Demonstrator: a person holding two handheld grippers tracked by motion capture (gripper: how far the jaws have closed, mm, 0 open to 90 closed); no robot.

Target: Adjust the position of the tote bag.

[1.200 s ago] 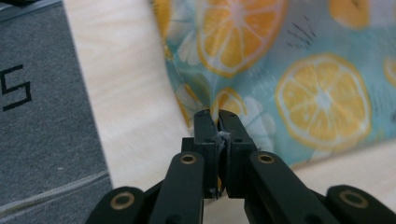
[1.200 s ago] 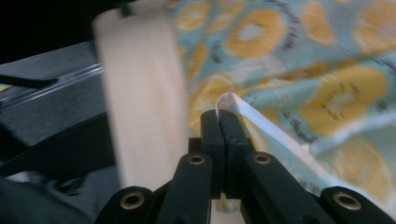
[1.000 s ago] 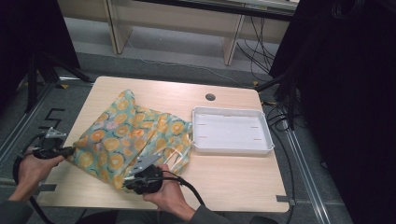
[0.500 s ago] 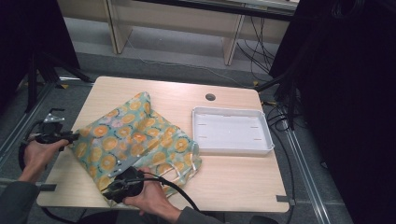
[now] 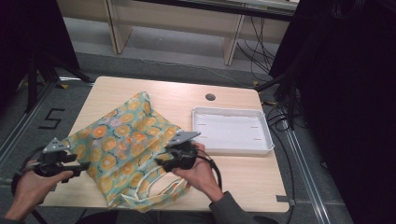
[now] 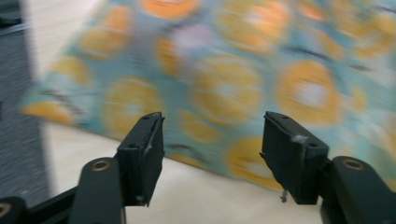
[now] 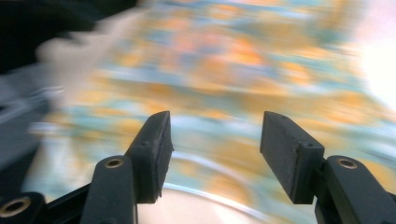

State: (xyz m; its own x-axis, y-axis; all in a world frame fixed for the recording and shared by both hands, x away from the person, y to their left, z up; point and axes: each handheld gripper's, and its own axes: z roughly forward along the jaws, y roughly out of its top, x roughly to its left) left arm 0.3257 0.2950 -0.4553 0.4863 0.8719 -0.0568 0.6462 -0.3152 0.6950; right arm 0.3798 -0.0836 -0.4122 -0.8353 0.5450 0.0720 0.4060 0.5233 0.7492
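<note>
A wooden table (image 5: pixel 243 172) carries a teal cloth bag with orange circles (image 5: pixel 122 144), lying crumpled flat on its left half, handles (image 5: pixel 154 198) at the near edge. A white tray (image 5: pixel 232 131) sits to its right. The right gripper (image 5: pixel 161 163) hovers over the bag's near right part; the left gripper (image 5: pixel 84 164) is at the bag's left edge. The gripper views show the left gripper (image 6: pixel 212 140) and right gripper (image 7: pixel 215 140) with jaws spread wide, holding nothing, before blurred fabric.
</note>
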